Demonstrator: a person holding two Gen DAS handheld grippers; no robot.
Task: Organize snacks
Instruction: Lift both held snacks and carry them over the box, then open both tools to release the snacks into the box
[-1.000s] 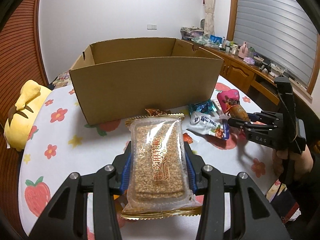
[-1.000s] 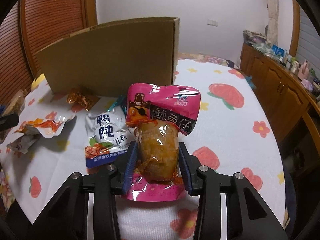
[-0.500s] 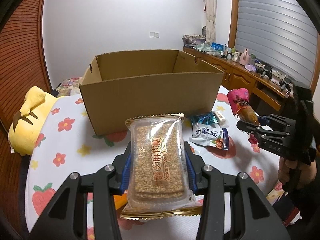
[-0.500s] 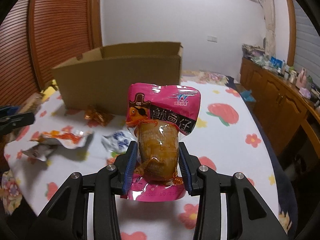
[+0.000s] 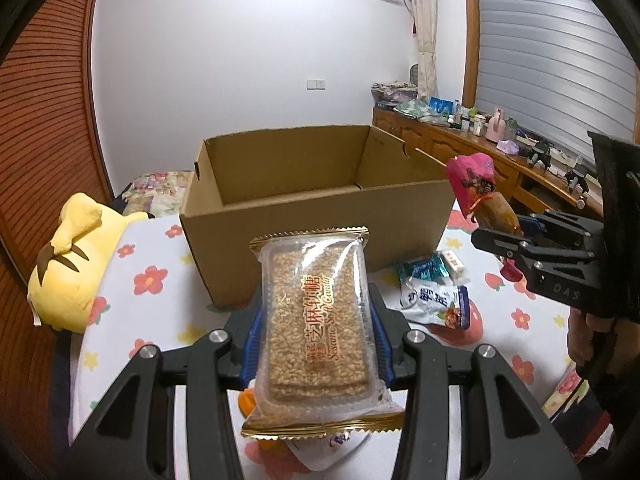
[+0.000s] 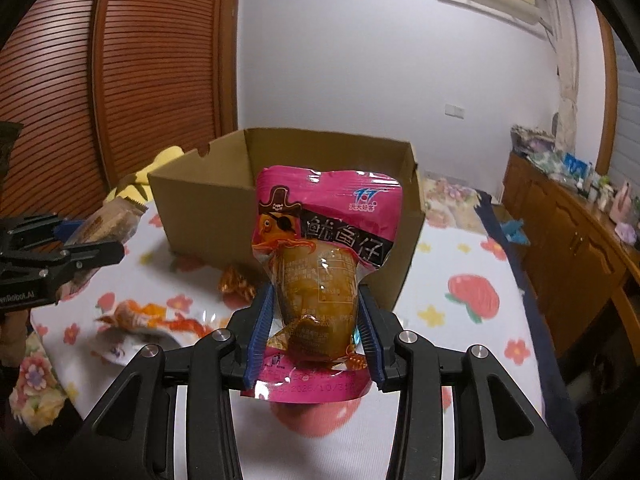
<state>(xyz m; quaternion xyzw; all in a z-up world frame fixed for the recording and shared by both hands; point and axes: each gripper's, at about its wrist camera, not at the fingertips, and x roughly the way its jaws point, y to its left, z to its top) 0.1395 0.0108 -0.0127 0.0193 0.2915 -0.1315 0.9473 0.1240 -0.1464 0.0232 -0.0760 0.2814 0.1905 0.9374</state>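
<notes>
My left gripper is shut on a clear sesame candy pack with gold edges, held above the table in front of the open cardboard box. My right gripper is shut on a pink squid snack pouch, held up before the same box. The right gripper with its pouch shows at the right of the left wrist view, near the box's right corner. The left gripper shows at the left edge of the right wrist view. The box's inside looks bare where visible.
On the flowered tablecloth lie a white-and-blue packet, a teal packet, an orange wrapped candy and an orange-white pouch. A yellow plush lies at left. A cluttered wooden sideboard runs along the right.
Both grippers have risen with their snacks, so the box's open top and inside now show. The right gripper with the pink pouch has come closer to the box's right corner.
</notes>
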